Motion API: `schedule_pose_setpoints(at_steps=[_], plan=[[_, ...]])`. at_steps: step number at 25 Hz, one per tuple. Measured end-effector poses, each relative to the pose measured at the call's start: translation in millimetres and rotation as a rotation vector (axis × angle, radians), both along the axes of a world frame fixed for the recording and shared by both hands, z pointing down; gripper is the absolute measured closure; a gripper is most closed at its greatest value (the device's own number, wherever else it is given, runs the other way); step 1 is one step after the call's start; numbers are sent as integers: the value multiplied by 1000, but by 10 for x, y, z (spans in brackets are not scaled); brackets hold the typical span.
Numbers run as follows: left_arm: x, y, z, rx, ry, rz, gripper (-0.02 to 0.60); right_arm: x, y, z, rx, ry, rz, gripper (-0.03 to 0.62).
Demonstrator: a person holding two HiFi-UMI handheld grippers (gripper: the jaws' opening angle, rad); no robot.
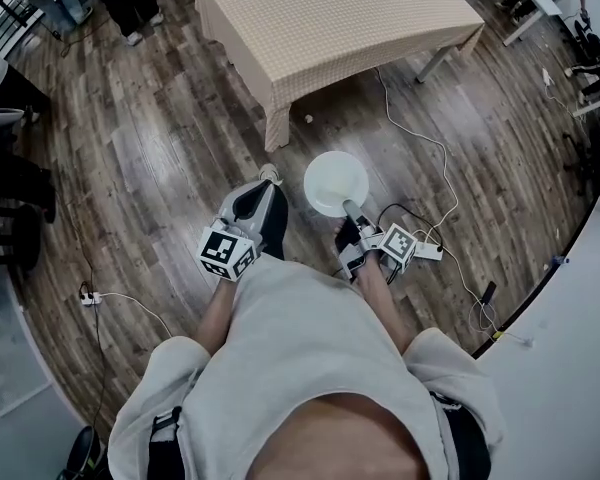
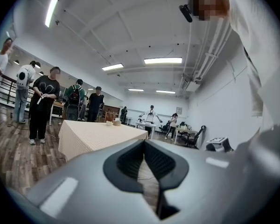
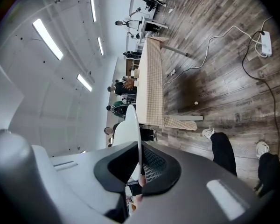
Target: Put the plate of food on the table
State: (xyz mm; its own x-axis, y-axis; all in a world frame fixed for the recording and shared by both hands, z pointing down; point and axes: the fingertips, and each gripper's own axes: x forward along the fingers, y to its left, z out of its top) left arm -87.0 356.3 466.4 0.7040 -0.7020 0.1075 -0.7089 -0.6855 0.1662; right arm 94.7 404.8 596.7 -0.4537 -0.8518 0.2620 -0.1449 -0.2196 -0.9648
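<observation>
A white round plate [image 1: 335,182] hangs above the wooden floor, and no food shows on its upper face in the head view. My right gripper [image 1: 349,209] is shut on the plate's near rim. In the right gripper view the plate [image 3: 132,129] appears edge-on, clamped between the dark pads [image 3: 151,164]. My left gripper [image 1: 268,180] is held just left of the plate, shut and holding nothing. The table [image 1: 330,23] with a beige checked cloth stands ahead, about a step away. In the left gripper view the table [image 2: 95,134] carries small bowls at its far end.
White cables and a power strip [image 1: 427,251] lie on the floor to the right, and another strip [image 1: 88,297] lies to the left. A pale counter [image 1: 570,358] borders the right side. Several people [image 2: 43,101] stand beyond the table.
</observation>
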Motion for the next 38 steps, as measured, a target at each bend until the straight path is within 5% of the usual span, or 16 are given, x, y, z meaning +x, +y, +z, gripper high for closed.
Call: schedule_pose_setpoints(at_steps=[5,26,38], plan=[[163,-296,214,8,18,41,572,89,-214,199,6,12,25,585],[-58,-3510,-4,-47,31,64,571,-95,-3304,-93,-41,30,43,585],[-220,-4559,-43,-51,34,47,571,-256,-4487,-185,-29,23,27,583]])
